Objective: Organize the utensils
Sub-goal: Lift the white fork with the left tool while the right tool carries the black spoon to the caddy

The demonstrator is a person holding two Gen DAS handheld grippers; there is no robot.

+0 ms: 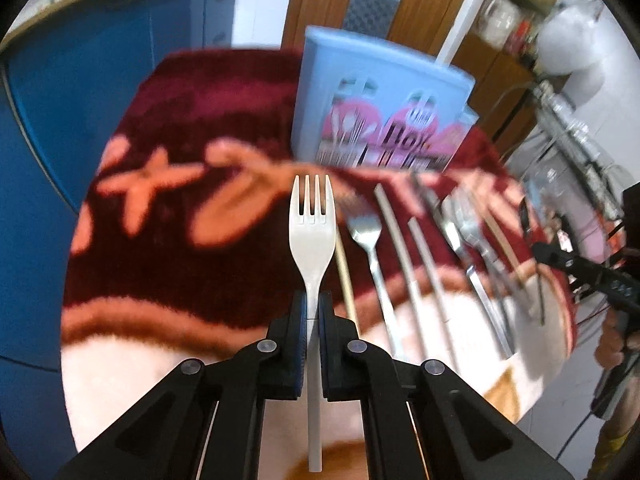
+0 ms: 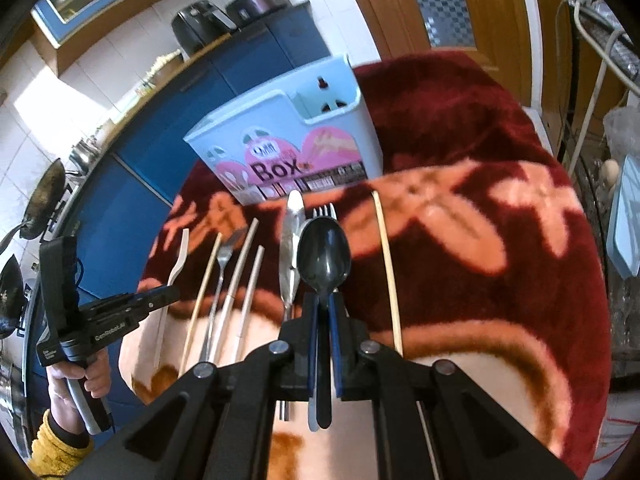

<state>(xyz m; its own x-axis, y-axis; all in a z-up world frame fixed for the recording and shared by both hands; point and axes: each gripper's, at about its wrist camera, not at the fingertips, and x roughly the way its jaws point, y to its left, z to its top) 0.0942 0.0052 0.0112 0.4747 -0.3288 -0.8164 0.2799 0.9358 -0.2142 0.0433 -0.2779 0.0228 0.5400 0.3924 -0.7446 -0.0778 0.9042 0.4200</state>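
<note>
My left gripper (image 1: 313, 300) is shut on a white plastic fork (image 1: 312, 224), tines forward, above the red blanket. My right gripper (image 2: 323, 304) is shut on a black plastic spoon (image 2: 324, 256), bowl forward. A light blue utensil box (image 1: 372, 104) stands upright at the back; it also shows in the right wrist view (image 2: 288, 136). On the blanket lie a metal fork (image 1: 366, 236), chopsticks (image 1: 400, 248), a knife (image 2: 289, 240) and a wooden chopstick (image 2: 387, 264). The left gripper (image 2: 160, 296) with the white fork (image 2: 178, 264) shows at left in the right wrist view.
The table is covered by a dark red blanket (image 2: 500, 240) with orange flower shapes. Blue kitchen cabinets (image 2: 248, 64) stand behind. A wooden door (image 1: 420, 0) is at the back. Shelves with clutter (image 1: 568, 128) stand at the right.
</note>
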